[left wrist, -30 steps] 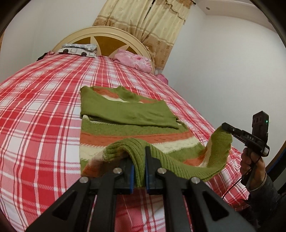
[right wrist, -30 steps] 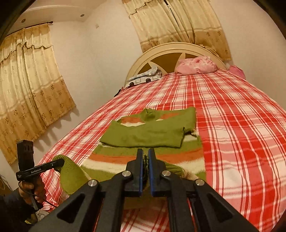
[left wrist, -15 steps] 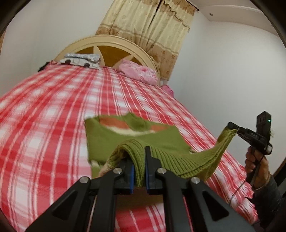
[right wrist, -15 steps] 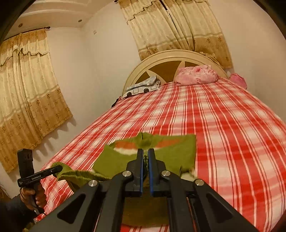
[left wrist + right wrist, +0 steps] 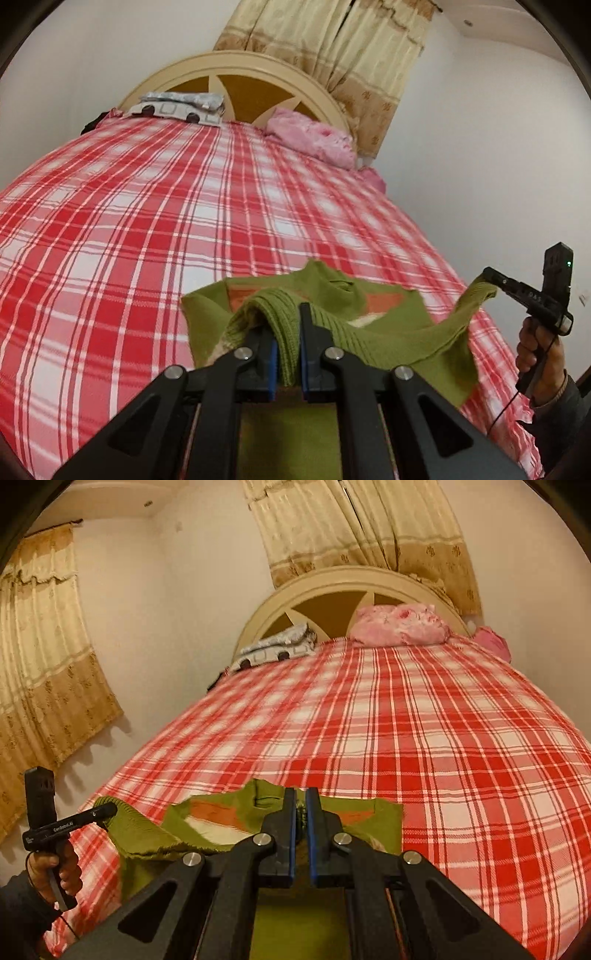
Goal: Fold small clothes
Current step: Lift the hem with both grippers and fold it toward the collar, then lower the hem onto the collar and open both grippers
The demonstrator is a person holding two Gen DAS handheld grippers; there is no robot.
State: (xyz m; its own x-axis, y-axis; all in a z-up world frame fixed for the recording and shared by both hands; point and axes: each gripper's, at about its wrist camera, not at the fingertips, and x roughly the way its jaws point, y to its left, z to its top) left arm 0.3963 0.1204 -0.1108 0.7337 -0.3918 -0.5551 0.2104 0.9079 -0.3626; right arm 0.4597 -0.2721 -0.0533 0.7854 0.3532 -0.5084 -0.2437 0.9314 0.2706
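A green knit sweater [image 5: 406, 332] with orange and cream stripes lies on the red plaid bed [image 5: 147, 221]. Its ribbed hem is lifted and carried over the body, up near the collar [image 5: 332, 277]. My left gripper [image 5: 287, 321] is shut on a bunch of ribbed hem. In the right wrist view it shows at the left [image 5: 110, 808], held by a hand. My right gripper [image 5: 301, 801] is shut on the other hem corner, a thin strip of knit between its pads. In the left wrist view it appears at the right [image 5: 491, 277]. The sweater [image 5: 376, 812] hangs between both grippers.
A pink pillow [image 5: 310, 136] and a folded grey-white cloth [image 5: 177, 107] lie by the cream headboard [image 5: 240, 66]. Curtains [image 5: 44, 646] hang on the left wall and behind the bed. A white wall [image 5: 480, 166] runs close along the bed's right side.
Both grippers have carried the hem away from the bed's near edge toward the collar. The striped lower body, seen earlier, is now covered by the folded-over part.
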